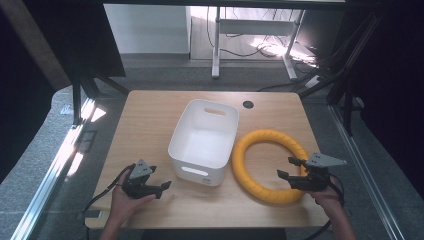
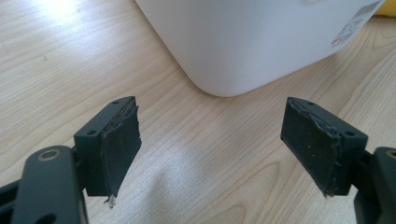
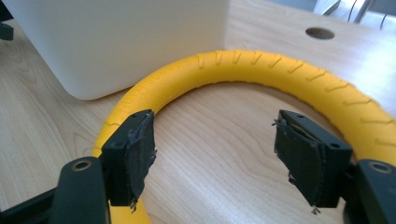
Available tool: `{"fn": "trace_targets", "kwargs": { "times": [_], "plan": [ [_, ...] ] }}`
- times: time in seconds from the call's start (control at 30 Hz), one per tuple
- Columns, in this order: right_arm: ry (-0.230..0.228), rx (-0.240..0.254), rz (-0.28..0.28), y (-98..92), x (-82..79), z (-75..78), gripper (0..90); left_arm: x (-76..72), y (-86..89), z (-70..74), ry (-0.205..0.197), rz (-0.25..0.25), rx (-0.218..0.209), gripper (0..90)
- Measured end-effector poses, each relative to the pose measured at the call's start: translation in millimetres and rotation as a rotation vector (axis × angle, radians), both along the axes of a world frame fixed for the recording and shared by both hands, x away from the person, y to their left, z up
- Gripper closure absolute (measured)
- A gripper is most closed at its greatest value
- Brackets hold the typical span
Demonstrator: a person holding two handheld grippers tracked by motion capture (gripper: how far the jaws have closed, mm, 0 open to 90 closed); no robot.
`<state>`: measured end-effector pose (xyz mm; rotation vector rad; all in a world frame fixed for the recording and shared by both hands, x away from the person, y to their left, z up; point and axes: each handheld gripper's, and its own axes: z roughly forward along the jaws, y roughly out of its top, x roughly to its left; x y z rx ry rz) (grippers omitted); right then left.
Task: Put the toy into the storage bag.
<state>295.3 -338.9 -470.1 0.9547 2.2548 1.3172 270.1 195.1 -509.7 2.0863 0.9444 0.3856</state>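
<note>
High view shows a wooden table with a white bin near its middle; I use the bin as the landmark. A yellow ring lies flat on the table just right of the bin, and its left edge is very close to the bin's right wall; I cannot tell if they touch. Behind the bin, to the right, there is a small round hole in the table top.

At the front left of the bin, near its front left corner, the left gripper sits low at the table in the person's left hand, and it points toward the bin. In the left gripper view its 2 jaws stand wide apart, with nothing between them except bare wood, and the rounded corner of the bin is just ahead of them.

Right of the bin, over the right side of the ring, the right gripper is held by the right hand and points left toward the bin. In the right gripper view its 2 jaws are also wide apart and grip nothing. The ring curves in front of them and passes under the left jaw, and the bin stands behind the ring.
</note>
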Motion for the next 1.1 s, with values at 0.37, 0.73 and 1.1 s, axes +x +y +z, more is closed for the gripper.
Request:
{"fn": "trace_targets", "kwargs": {
  "times": [0.37,0.73,1.1],
  "plan": [
    [0.01,-0.077,0.101,10.7,-10.2,14.8,35.3,-2.3,-10.1,2.0,-0.005,-0.038,0.033,19.9],
    [0.155,-0.185,0.236,59.2,-13.8,14.5,35.5,0.5,-11.8,-2.3,0.008,-0.042,0.05,19.9],
    [0.199,-0.267,0.267,83.8,-11.0,5.1,33.0,-0.4,-15.8,-1.9,0.008,-0.051,0.058,20.1]
  ]
}}
